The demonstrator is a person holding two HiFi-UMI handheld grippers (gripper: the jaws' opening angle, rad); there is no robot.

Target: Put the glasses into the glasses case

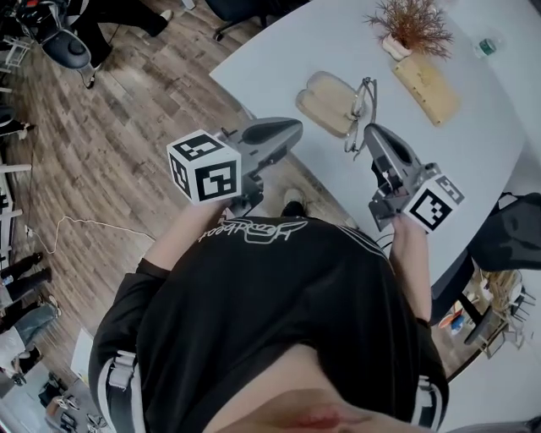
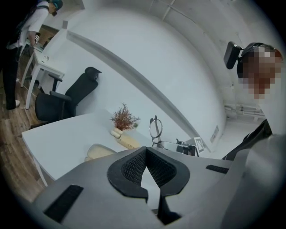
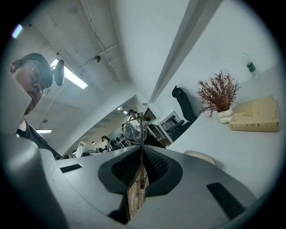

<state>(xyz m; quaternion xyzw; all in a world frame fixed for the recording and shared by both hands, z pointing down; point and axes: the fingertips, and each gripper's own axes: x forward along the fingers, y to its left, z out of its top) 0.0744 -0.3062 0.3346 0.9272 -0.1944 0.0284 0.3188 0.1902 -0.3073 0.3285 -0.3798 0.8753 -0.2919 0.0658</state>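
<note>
Head view hides both hands behind the person's black shirt (image 1: 279, 296), so only the marker cubes and the bodies of the two claws rise clear of it. The glasses (image 1: 363, 106) are thin wire here and hard to trace. They stand at the tip of the right gripper (image 1: 369, 128), above the white table (image 1: 279, 46), and in the picture their frame overlaps the right edge of the beige glasses case (image 1: 330, 101). Whether they touch the case cannot be told. Whether its lid is up or down is also unclear from this angle.

In the right gripper view, the right gripper (image 3: 140, 150) has its pads closed onto a thin part of the glasses (image 3: 134, 130). The frame is seen nearly edge-on, with one round lens above the tips and the rest lost between the pads. The gripper's grey body cuts off most of the glasses case (image 3: 199, 156), leaving only a pale sliver.

In the left gripper view, the left gripper (image 2: 145, 150) has its pads meeting at the tip with nothing between them. Beyond it the glasses (image 2: 155, 127) stand upright above the other claw, well right of the glasses case (image 2: 99, 151), which is again half covered.

A dried plant (image 1: 412, 24) and a wooden block (image 1: 427, 89) sit farther back on the table, apart from the case.
</note>
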